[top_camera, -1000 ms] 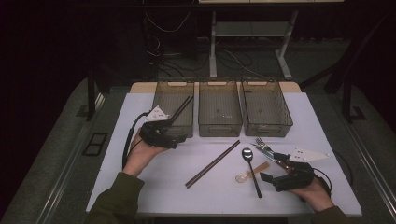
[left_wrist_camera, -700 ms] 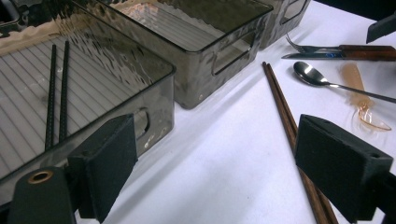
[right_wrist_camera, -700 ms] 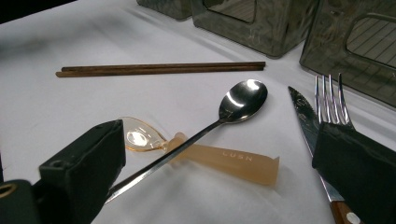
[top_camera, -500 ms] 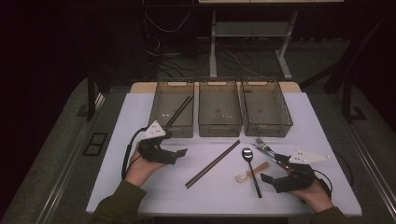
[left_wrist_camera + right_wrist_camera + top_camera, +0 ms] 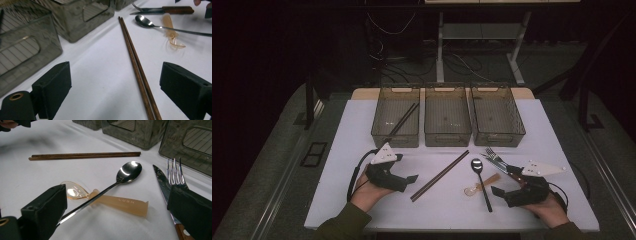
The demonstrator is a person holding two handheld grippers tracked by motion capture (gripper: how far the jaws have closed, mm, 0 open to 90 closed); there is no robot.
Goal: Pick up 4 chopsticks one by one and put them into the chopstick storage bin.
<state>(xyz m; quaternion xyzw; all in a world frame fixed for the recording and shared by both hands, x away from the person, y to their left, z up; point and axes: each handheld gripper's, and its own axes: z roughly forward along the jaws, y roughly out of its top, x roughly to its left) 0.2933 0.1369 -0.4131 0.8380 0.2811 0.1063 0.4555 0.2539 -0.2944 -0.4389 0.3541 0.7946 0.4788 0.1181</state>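
Wooden chopsticks (image 5: 137, 67) lay between the left gripper's (image 5: 115, 85) just-widened, empty jaws, which needed centring before closing.

"LUSN" in raised letters on the amber plastic spoon's handle (image 5: 120, 203).

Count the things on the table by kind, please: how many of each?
Bins: 3
Chopstick pairs: 2, one in the left bin, one on the table
Spoons: 2, metal and amber plastic
Fork: 1
Knife: 1
Total: 9
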